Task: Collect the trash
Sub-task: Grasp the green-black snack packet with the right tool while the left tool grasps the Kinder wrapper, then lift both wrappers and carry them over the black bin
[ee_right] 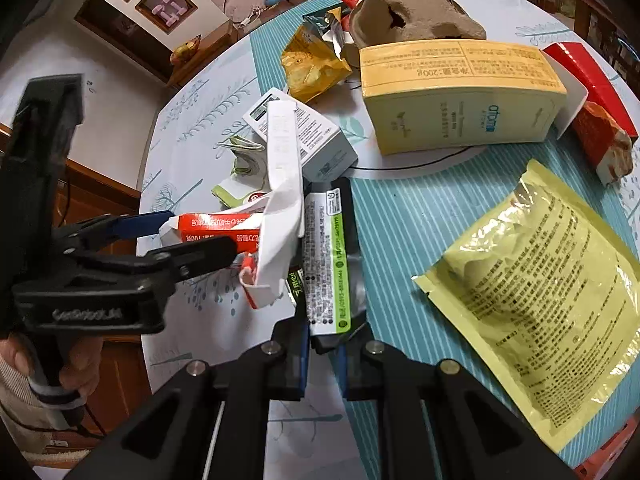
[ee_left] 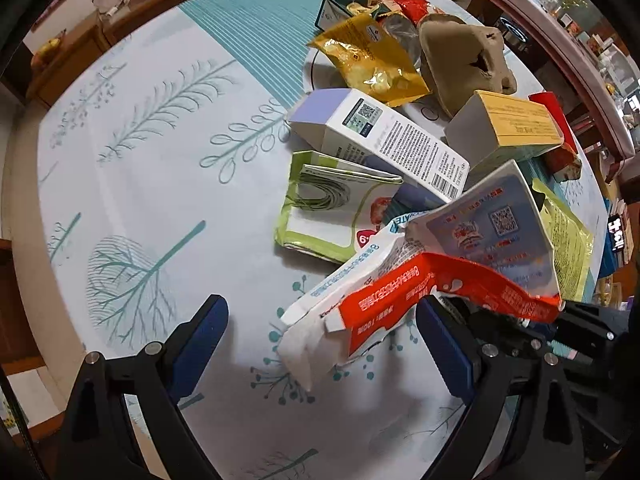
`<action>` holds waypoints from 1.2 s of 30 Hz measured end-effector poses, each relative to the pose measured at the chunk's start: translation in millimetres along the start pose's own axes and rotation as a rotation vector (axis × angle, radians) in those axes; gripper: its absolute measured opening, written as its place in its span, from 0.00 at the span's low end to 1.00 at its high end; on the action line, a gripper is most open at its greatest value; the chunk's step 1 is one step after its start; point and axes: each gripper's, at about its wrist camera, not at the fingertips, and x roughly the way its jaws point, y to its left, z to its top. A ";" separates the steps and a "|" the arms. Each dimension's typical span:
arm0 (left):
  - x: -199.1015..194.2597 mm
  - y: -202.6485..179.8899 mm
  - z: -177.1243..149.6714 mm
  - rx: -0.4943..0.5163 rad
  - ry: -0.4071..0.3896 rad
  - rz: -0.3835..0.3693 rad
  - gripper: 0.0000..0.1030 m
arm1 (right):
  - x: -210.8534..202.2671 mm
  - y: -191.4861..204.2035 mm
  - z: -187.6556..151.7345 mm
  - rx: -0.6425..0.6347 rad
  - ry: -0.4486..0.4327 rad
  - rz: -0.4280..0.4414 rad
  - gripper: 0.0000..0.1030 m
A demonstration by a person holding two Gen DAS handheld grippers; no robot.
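Soft, even daylight; glare on the yellow pouch [ee_right: 548, 292] at four o'clock, faint shadows underneath, fisheye bending and blurring the dark rims.

Glossy yellow foil pouch [ee_right: 548, 300], matt pulp tray [ee_right: 412, 8], cardboard box [ee_right: 456, 100]

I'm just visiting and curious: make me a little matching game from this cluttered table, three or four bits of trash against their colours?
Things:
1. crumpled snack bag
2. moulded pulp tray
3. torn carton
4. flat pouch

Colours:
A. grey-brown
B. pale yellow-green
C. gold
D. orange-red and white

Pairs: 1-C, 2-A, 3-D, 4-B
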 end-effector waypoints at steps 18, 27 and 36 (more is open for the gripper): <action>-16.7 -23.0 -55.8 -0.014 -0.020 -0.085 0.05 | -20.5 5.9 -16.1 -0.074 -0.001 0.052 0.03; -60.6 -34.0 -103.0 -0.077 -0.072 -0.108 0.04 | -47.3 -1.8 -35.0 -0.085 -0.011 0.074 0.03; -103.8 -68.1 -139.8 -0.081 -0.150 -0.077 0.04 | -86.4 -18.4 -60.5 -0.111 -0.027 0.072 0.03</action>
